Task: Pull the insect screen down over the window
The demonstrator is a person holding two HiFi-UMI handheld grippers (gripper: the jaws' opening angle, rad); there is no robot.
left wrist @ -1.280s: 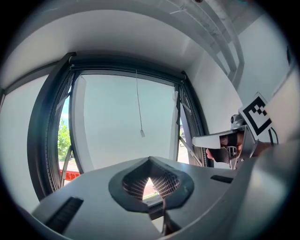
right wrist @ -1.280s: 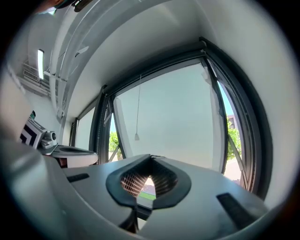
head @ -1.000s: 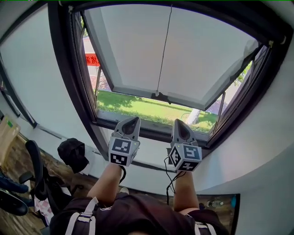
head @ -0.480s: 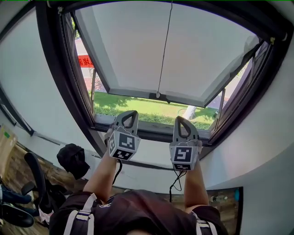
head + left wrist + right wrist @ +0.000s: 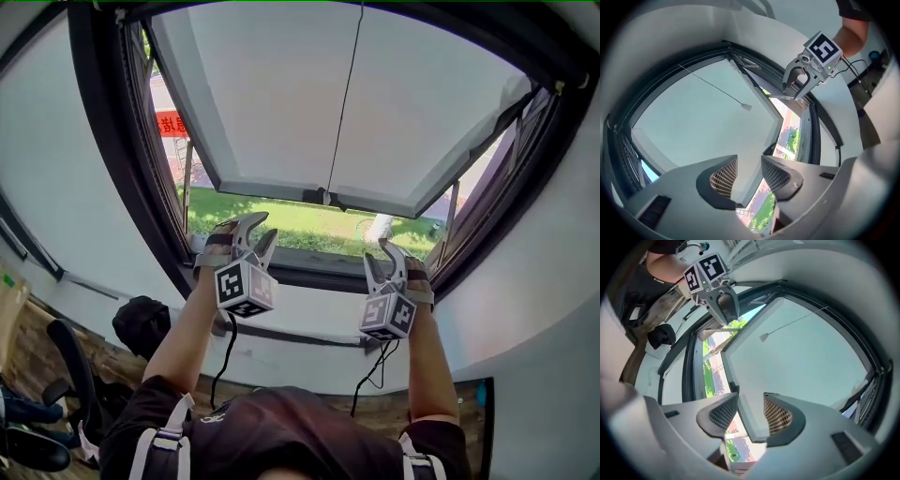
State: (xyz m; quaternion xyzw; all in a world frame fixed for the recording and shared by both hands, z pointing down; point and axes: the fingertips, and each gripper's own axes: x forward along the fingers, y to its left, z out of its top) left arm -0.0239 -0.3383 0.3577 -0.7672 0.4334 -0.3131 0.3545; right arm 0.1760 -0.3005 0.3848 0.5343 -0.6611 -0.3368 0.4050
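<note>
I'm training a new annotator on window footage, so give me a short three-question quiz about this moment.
1. True or false: the insect screen is pulled fully down.
2. Multiple choice: the pull cord hangs A) down the screen's middle, B) along its left edge, C) along its right edge.
3. Fill in: the gap below the screen's bottom bar shows green ____ outside.

Key:
1. False. A gap is open below the bottom bar.
2. A.
3. Grass.
</note>
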